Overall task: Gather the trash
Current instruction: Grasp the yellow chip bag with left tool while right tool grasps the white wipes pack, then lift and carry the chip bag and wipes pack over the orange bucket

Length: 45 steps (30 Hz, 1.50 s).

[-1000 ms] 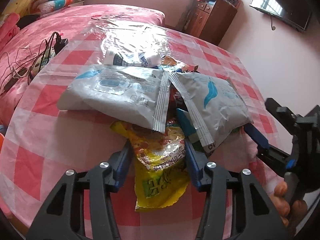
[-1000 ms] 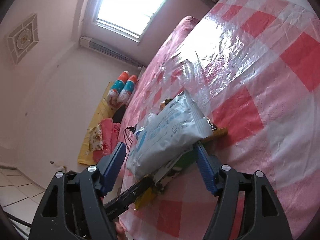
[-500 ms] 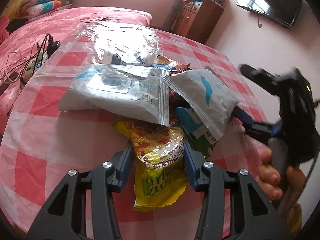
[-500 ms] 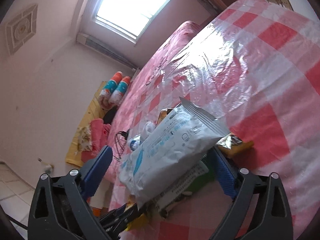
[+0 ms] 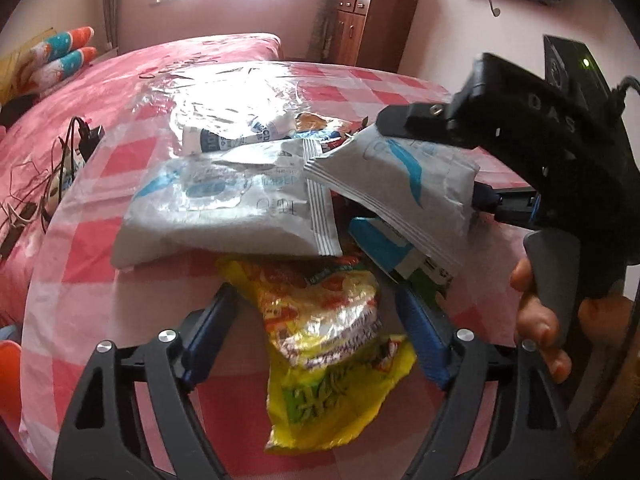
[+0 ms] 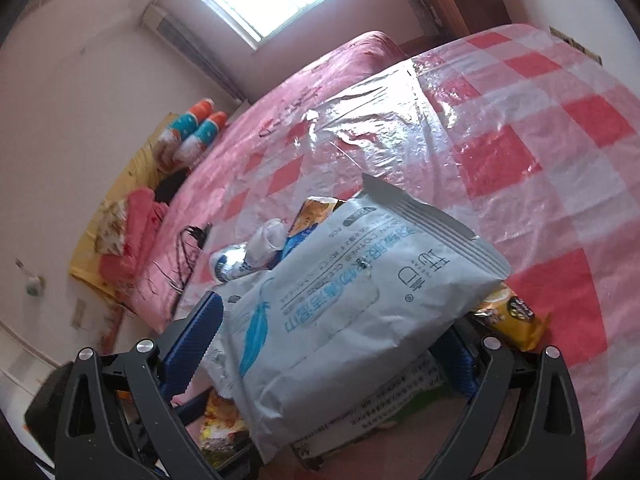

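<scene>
Over on the left we see cables point(image 5: 48, 184) trailing on the pink bed point(image 5: 120, 80) beside our bench point(image 5: 80, 280) with its red-checked plastic cover. Moving in, a white wipes pack point(image 5: 224, 216) lies flat atop the trash pile. Our left claw point(image 5: 316, 332) stands wide apart, straddling the yellow noodle wrapper point(image 5: 332, 360) without pinching it. Rightward, a second grey-white pouch point(image 5: 400, 184) sits tilted, its far end raised off the pile. Our right claw point(image 6: 332, 344) is spread wide around that pouch point(image 6: 360, 304); whether the fingers actually press it, we cannot tell. An orange snack wrapper point(image 6: 512, 320) pokes out beneath on the right.
</scene>
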Available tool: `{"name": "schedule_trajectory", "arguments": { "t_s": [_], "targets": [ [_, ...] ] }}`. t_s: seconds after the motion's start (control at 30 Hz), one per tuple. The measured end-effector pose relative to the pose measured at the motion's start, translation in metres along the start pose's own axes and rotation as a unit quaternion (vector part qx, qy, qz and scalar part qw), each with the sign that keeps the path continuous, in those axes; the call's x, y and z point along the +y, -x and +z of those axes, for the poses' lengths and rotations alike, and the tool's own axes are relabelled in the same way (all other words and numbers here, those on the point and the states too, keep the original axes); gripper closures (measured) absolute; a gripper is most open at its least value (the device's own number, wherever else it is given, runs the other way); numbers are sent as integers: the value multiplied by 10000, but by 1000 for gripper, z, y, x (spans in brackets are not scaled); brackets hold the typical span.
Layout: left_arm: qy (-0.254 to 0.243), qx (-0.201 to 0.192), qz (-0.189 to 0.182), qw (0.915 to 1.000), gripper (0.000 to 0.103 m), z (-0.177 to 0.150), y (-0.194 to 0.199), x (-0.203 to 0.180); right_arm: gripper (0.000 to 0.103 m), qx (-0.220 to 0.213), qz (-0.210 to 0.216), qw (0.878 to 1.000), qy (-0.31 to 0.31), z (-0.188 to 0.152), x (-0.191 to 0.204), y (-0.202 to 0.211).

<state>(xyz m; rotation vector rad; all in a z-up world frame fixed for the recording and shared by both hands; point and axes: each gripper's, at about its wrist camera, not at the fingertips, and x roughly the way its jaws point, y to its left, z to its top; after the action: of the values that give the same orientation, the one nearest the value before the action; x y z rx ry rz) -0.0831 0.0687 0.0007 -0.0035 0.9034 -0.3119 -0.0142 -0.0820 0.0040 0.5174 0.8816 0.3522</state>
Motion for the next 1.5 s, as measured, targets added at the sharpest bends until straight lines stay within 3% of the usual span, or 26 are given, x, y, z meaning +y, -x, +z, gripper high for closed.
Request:
{"name": "schedule_trajectory", "arguments": {
  "t_s": [0.1, 0.2, 0.33, 0.47, 0.83, 1.5],
  "targets": [
    [-54, -47, 109, 9999, 23, -1, -1, -1, 7, -5, -134, 9996, 268, -1, 7, -7],
    [-55, -115, 247, 9996, 33, -4, 2, -1, 23, -131, -309, 9977, 585, -6, 17, -7],
    [230, -236, 118, 9994, 45, -7, 9, 10, 51, -333, -445, 9937, 976, -9, 33, -3],
    [465, -270, -65, 9985, 52, -8, 12, 21, 61, -417, -466, 9914, 1147, -13, 42, 3],
    [1127, -242, -847, 9897, 62, -17, 18, 50, 72, -730, -579, 9867, 1330, -19, 49, 37],
    [1448, -674, -1164, 9803, 63, -36, 65, 93, 77, -844, -581, 9801, 1698, -37, 82, 64]
  ]
}}
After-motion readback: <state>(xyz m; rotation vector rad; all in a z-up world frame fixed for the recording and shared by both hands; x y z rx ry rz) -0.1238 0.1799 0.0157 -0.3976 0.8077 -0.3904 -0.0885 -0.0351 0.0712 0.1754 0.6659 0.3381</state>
